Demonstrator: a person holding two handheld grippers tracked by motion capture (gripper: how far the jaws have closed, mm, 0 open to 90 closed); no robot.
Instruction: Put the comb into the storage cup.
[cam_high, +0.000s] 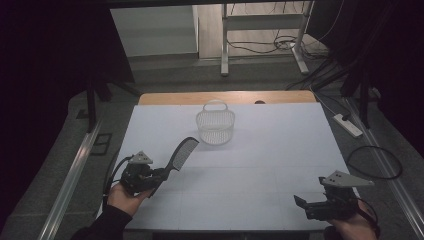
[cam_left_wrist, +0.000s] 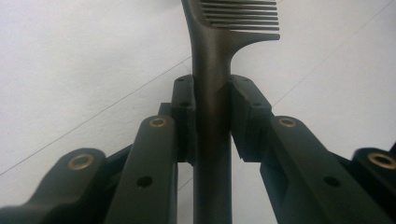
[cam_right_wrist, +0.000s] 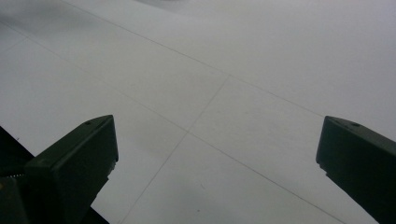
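A dark comb (cam_high: 180, 156) slants up and to the right from my left gripper (cam_high: 159, 176) at the table's front left, its toothed end raised toward the basket. In the left gripper view both pads press on the comb's handle (cam_left_wrist: 212, 107), teeth at the top. A small white mesh basket (cam_high: 215, 125) with a handle stands upright at the middle back of the white table (cam_high: 260, 150), apart from the comb. My right gripper (cam_high: 311, 206) rests at the front right with jaws wide apart; the right gripper view has nothing between its fingertips (cam_right_wrist: 74, 158).
The white tabletop ends in a wooden strip (cam_high: 225, 97) at the far edge. A power strip (cam_high: 348, 125) and cables (cam_high: 375, 162) lie on the floor to the right. A metal frame (cam_high: 262, 30) stands beyond the table.
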